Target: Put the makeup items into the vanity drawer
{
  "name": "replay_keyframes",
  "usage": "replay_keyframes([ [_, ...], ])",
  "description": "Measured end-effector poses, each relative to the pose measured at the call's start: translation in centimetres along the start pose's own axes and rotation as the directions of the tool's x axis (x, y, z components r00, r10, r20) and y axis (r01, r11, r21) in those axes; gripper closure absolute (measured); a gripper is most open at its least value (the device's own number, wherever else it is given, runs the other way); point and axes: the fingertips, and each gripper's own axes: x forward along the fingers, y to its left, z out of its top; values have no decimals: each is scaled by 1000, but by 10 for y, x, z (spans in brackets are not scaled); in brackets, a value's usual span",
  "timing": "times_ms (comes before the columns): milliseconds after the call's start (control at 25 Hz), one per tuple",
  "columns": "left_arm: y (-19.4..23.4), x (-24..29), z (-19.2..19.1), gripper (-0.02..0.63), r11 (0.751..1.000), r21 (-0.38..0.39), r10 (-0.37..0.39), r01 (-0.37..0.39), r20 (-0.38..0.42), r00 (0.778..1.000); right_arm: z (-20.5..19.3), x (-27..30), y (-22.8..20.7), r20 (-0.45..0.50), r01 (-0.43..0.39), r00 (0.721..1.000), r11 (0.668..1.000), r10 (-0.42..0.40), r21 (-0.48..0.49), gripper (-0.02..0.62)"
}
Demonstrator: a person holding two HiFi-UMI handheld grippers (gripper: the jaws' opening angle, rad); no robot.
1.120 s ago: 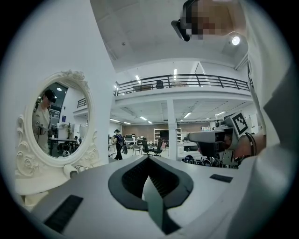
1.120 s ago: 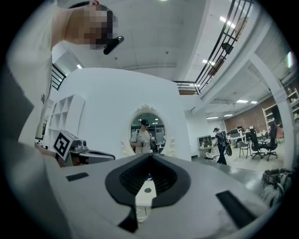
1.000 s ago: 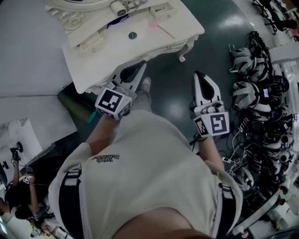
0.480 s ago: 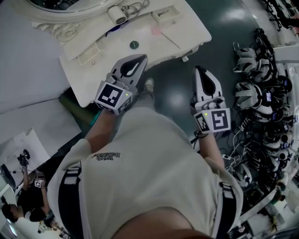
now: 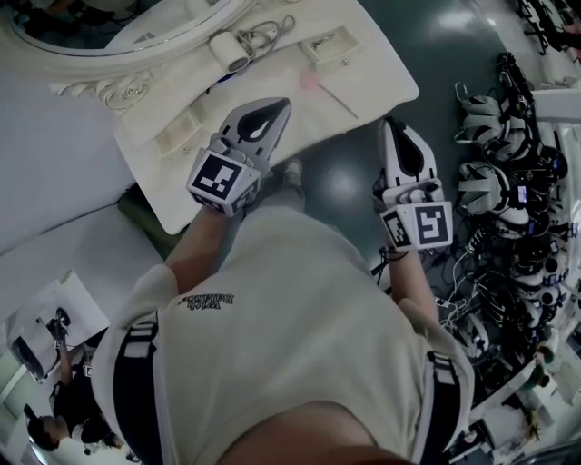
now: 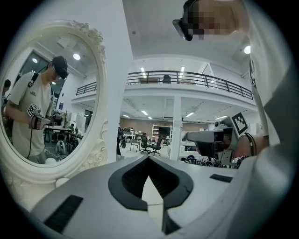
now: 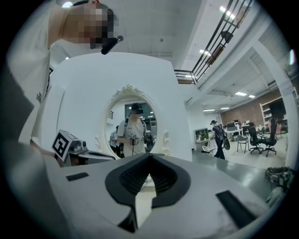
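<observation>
At far left the oval mirror (image 5: 118,23) stands at the back of the white vanity (image 5: 172,182). On the vanity top lie the makeup items: a short white cylinder (image 5: 229,50), a looped metal tool (image 5: 265,33) just beside it, and a thin stick with a pink tip (image 5: 329,93) nearer the front edge (a small tray (image 5: 327,43) sits behind it). The left gripper (image 5: 281,105) hovers over the vanity's front edge, its jaws pressed together with nothing between them. The right gripper (image 5: 391,123) is off the vanity's right corner, above the dark floor (image 5: 345,182), with its jaws likewise together and empty. Headsets (image 5: 490,182) pile up at far right.
</observation>
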Motion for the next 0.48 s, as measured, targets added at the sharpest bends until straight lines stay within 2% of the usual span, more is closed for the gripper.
replay_keyframes([
  [480,64,13,10,600,999,-11,-31,31,26,999,13,64,-6,-11,38,999,998,-38,-47,592],
])
